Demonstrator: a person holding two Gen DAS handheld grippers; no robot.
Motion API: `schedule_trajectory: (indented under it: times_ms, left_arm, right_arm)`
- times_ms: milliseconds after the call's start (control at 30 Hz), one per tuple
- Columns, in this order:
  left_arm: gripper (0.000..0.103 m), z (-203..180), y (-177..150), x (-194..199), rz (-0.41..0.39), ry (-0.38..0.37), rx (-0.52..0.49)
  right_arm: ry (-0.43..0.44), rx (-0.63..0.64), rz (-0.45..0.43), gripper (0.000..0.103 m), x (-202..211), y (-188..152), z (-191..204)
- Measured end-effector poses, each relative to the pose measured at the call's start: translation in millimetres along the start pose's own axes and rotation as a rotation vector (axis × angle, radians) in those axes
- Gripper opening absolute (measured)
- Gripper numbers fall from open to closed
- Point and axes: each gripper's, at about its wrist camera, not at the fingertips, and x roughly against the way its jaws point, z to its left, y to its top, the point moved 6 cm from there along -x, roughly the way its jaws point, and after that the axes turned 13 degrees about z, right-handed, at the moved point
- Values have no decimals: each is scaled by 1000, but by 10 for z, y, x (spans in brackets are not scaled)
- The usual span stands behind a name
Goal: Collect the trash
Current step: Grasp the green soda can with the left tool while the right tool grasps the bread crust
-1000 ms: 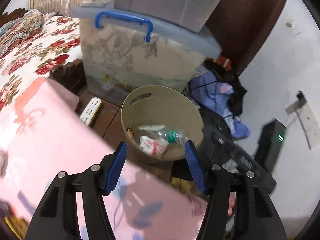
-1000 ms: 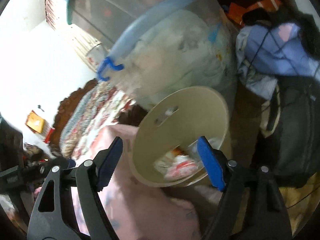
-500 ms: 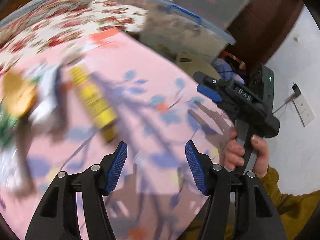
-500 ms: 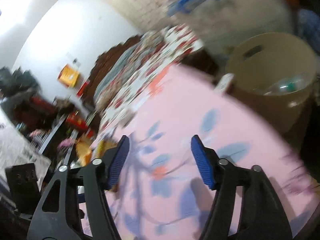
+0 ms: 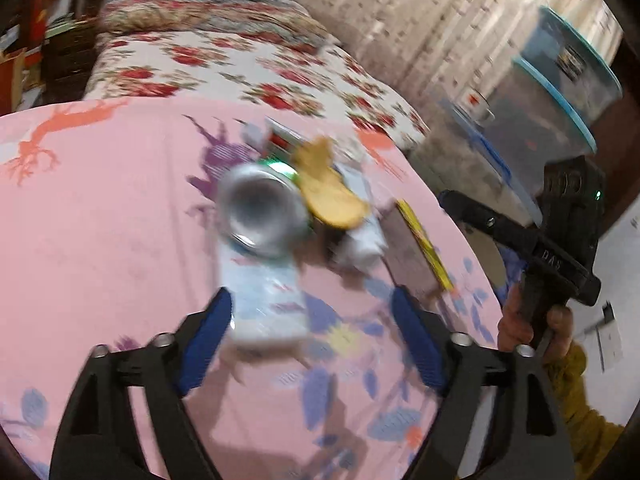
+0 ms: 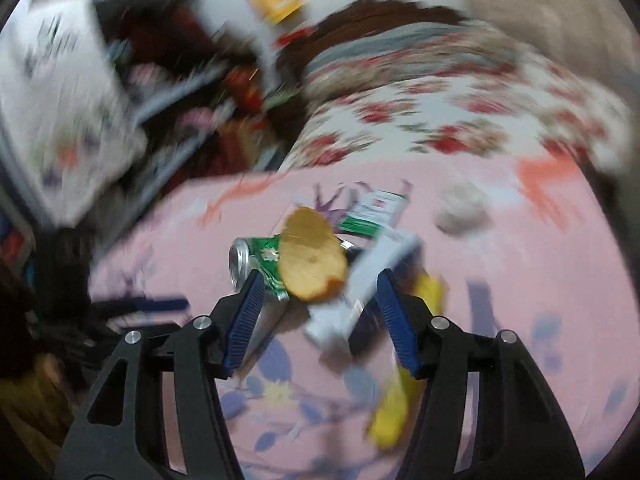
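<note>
A heap of trash lies on the pink flowered tablecloth [image 5: 100, 220]: a green drink can [image 5: 260, 212], a tan peel-like piece [image 5: 328, 188] on top, a white flat packet [image 5: 264, 296], crumpled white paper [image 5: 360, 240] and a yellow wrapper [image 5: 424, 244]. My left gripper [image 5: 316, 320] hovers just short of the heap, its jaws opening, and the white packet reaches in by the left fingertip without being pressed. My right gripper [image 6: 320, 296] stands open over the can [image 6: 256, 260], the tan piece [image 6: 312, 260] and a white tube [image 6: 360, 288]. The picture is blurred.
A bed with a rose-patterned blanket [image 5: 248, 64] lies behind the table. Stacked clear storage boxes [image 5: 540, 128] stand at the right. A hand [image 5: 532, 320] holds the right gripper [image 5: 520, 232] beside the table's right edge. Dark clutter [image 6: 160, 80] fills the left.
Both grippers have swung away from the beige bin and now face the trash heap on the pink table. The left jaws stand wider than before.
</note>
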Motion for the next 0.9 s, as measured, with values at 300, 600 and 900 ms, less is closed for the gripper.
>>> schedule_trajectory:
  times_ms: [300, 600, 900]
  left_arm:
    - [94, 195, 501, -272, 10, 50, -6]
    - [63, 223, 558, -504, 42, 31, -11]
    - [63, 275, 355, 28, -55, -43, 29]
  right_arm:
    - [-22, 171, 261, 71, -885, 593, -109]
    - [65, 228, 364, 28, -1149, 379, 53]
    - [66, 180, 237, 16, -628, 186, 303]
